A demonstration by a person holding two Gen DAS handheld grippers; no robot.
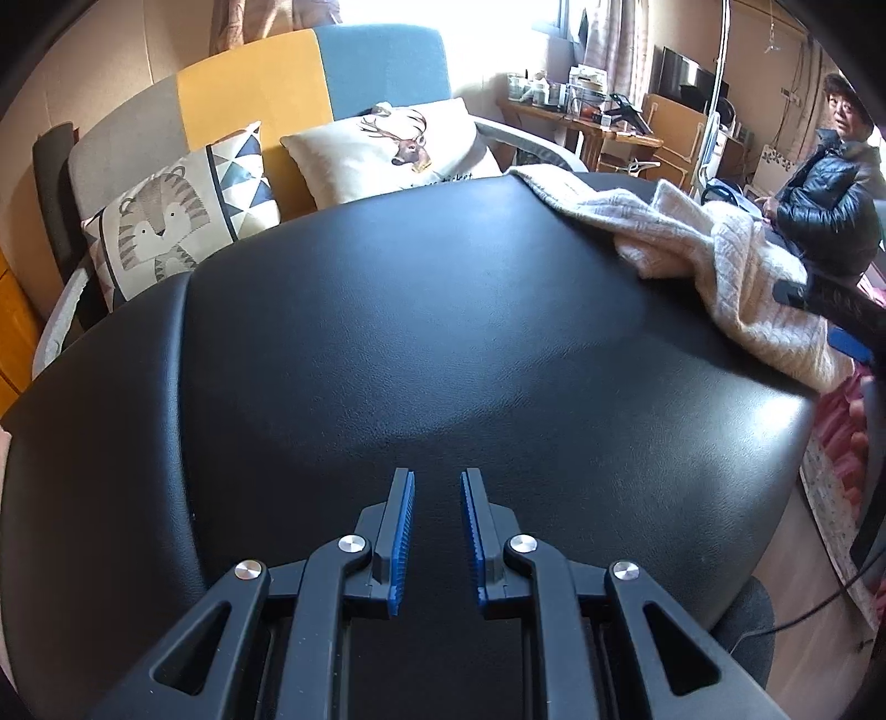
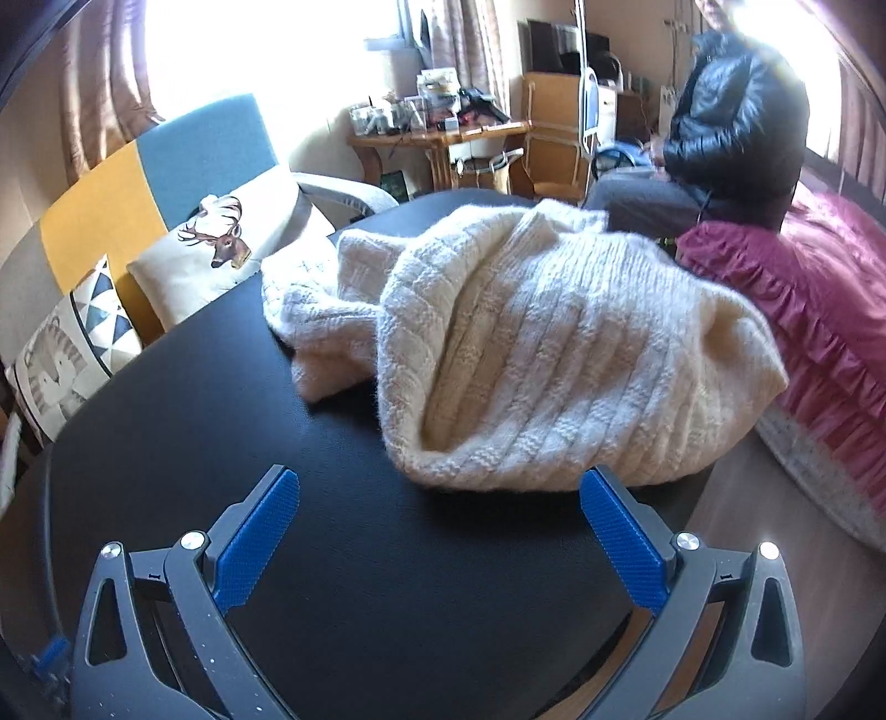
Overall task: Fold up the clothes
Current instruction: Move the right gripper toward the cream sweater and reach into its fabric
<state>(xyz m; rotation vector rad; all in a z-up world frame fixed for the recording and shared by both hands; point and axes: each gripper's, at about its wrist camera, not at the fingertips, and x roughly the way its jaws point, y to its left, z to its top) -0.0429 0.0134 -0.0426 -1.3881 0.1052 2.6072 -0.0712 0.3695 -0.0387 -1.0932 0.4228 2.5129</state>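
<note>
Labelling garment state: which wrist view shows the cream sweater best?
Right wrist: the cream sweater fills the middle of the frame, crumpled on the black table, knit ribs clear. Left wrist shows it only at the right edge, small and partly cut off.

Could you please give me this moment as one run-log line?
sweater: crumpled, unfolded on table | left gripper: narrow, empty | right gripper: open, empty

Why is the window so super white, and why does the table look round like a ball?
Right wrist view: sunlight overexposes the window, washing it white, and flares over the seated person. Left wrist view: the fisheye lens bulges the black table into a dome; its window glares too.
</note>
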